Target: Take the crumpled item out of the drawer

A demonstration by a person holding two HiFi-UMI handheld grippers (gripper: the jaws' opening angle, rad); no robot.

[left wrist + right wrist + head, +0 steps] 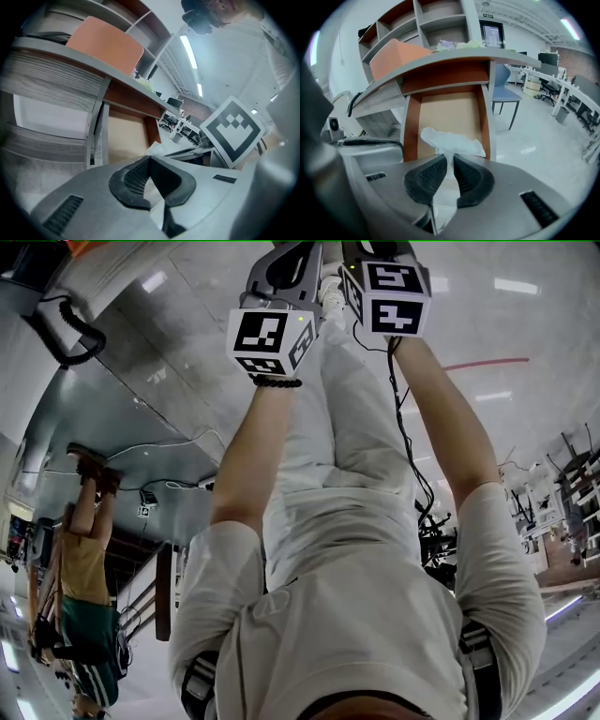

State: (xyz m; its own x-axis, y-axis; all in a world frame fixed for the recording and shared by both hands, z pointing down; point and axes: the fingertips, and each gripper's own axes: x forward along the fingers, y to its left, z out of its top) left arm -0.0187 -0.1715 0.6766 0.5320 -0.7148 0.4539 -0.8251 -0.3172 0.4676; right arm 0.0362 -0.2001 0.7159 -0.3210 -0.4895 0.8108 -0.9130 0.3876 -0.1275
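White crumpled item (451, 139) is clamped in the right gripper (449, 165) – jaws pinched on a thin neck of it, with the bulk fanning out past the tips. Its long axis runs side to side, across the width of the drawer (411, 126). The left end rises higher, the right end tapers toward the drawer's right wall, and the neck points back into the jaws. It shows against the drawer's tan bottom, near the front edge; cannot tell whether it is clear of the drawer. The drawer is open, with brown side walls on both sides of the item.

Directly above the drawer a grey desktop (454, 57) overhangs. On it are an orange box (396, 58) and pale crumpled bits (454, 44) at the edge, with open shelves (440, 21) higher up. Left of the drawer are a grey wood-grain panel (377, 123) and a coiled black cord (353, 107). Right of the drawer a blue chair (504, 89) stands near, then bare light floor (543, 136) – open room lies on that side and back toward the grippers, while the desktop caps the room upward.

Left gripper (150, 161) has its jaws together with nothing between them. It is held just beside the right one, whose marker cube (232, 131) fills the right part of the left gripper view. In the head view both grippers are side by side at the ends of a person's bare forearms, below them a white shirt (356, 549).
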